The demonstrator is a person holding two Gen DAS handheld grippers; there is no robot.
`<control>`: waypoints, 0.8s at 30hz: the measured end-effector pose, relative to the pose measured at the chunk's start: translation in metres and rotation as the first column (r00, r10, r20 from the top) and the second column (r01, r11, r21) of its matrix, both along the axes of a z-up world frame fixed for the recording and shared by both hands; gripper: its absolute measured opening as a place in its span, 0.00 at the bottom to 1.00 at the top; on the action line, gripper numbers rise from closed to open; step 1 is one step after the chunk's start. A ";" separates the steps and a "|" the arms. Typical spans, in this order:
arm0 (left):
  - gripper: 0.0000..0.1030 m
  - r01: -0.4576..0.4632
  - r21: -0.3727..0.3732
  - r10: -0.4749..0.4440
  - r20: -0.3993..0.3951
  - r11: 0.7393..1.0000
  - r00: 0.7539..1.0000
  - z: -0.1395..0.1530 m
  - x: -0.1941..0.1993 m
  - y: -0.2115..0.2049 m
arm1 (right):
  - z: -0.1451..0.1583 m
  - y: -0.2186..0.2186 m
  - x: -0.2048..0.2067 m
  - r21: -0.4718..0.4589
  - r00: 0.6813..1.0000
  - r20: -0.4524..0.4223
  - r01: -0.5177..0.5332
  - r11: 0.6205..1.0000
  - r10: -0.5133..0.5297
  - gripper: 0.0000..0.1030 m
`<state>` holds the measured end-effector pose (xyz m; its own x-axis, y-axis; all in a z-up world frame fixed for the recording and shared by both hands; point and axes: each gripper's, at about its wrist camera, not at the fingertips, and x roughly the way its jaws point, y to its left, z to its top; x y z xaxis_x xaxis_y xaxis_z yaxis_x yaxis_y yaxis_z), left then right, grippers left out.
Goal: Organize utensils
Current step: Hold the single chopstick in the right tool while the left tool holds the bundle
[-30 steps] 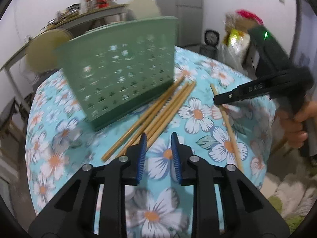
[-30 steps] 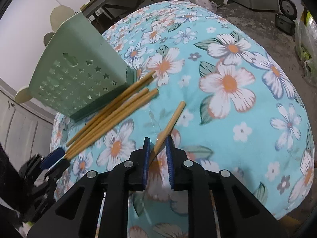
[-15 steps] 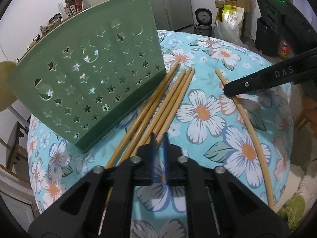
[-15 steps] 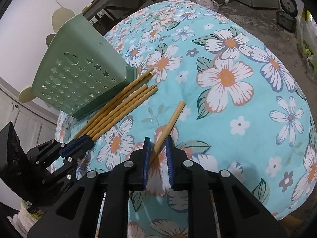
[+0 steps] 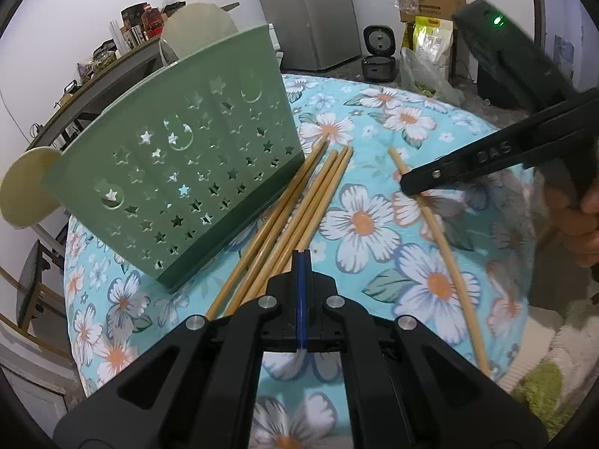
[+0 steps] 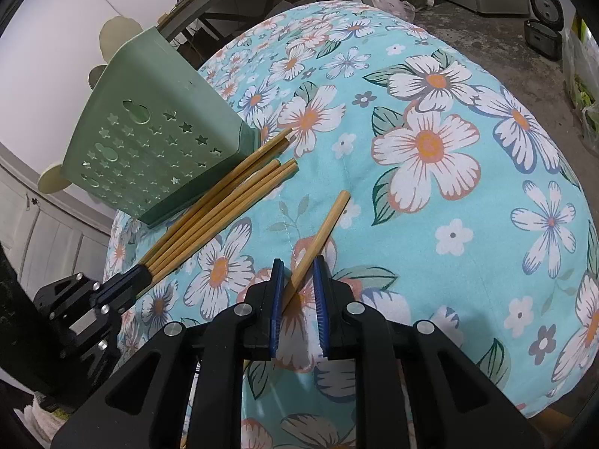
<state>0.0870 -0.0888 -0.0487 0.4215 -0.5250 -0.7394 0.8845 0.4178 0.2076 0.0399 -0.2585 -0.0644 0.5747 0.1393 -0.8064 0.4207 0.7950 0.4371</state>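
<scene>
Nearest the left wrist camera, the left gripper (image 5: 302, 262) has its jaws pressed fully together, blue pads meeting with nothing visible between them; the tip sits at the near ends of the bundle of chopsticks (image 5: 299, 209). The right wrist view shows the same tip butted against those ends, but whether it pinches any stick cannot be told. The right gripper (image 6: 298, 288) has its jaws a little apart, straddling the single chopstick (image 6: 318, 237), which runs slantwise through the gap; no firm clamp shows. All the sticks lie flat on the flowered tablecloth (image 6: 468, 247). Beyond the bundle stands the green perforated holder (image 5: 179, 183), the far stick tips resting just beside its base. The chopsticks look light, stiff and smooth, likely to roll or pivot in a loose pinch. Gripping near the thick end should make it easier to tip them upright into the holder
</scene>
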 end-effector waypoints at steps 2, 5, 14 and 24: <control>0.00 -0.002 -0.005 0.001 -0.018 1.000 1.000 0.003 -0.002 0.004 | 0.000 0.000 0.000 0.000 1.000 0.001 0.000 1.000 0.000 0.16; 0.00 -0.006 -0.010 0.005 -0.055 1.000 0.998 0.006 -0.006 0.013 | 0.000 0.000 -0.001 0.004 1.000 0.003 0.002 1.000 -0.002 0.16; 0.00 -0.021 0.029 0.027 -0.209 0.999 0.978 -0.002 -0.010 0.043 | 0.000 -0.001 -0.001 0.008 1.000 0.008 0.000 1.000 0.000 0.16; 0.07 -0.041 0.007 0.042 -0.161 0.999 0.986 0.003 0.003 0.038 | 0.000 -0.001 -0.001 0.007 1.000 0.009 -0.001 1.000 0.001 0.16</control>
